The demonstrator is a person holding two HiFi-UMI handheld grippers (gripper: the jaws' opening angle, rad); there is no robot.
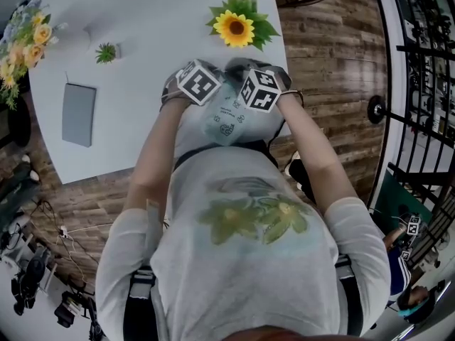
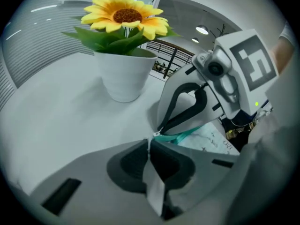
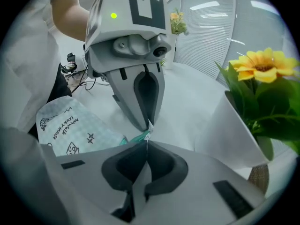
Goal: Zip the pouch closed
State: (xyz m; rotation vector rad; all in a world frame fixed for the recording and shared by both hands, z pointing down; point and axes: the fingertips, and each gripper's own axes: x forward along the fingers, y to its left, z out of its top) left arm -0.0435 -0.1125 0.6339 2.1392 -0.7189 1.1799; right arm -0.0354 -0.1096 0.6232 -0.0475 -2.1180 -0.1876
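Seen from above, the person's forearms (image 1: 153, 162) and the marker cubes (image 1: 199, 82) cover both claw tips. Most of the pale, translucent printed pouch (image 1: 226, 119) with its teal zipper is tucked beneath them, at the near edge of the bench and close against the person's body.

Close up, the left claw (image 2: 150, 142) is pinched fully together, and so is the right claw (image 3: 146, 144). The two meet tip to tip at one end of the zipper. Each nips a tiny sliver there, too small to tell whether it is the pull or the tape end. How far the zipper is closed I can't make out.

The white bench (image 1: 156, 20) stands on a brown wood-plank floor (image 1: 327, 62). A black metal railing (image 1: 419, 84) runs along one side, and a tangle of cables and gear (image 1: 28, 275) lies on the floor at the other.

I count one pouch, two claws and two cubes. There is one yellow artificial sunflower in a white pot (image 1: 235, 27) just beyond the claws, one small green plant (image 1: 106, 52) and one flat grey pad (image 1: 78, 114). One bunch of yellow and pale flowers (image 1: 21, 48) sits half out of sight by the bench's edge.
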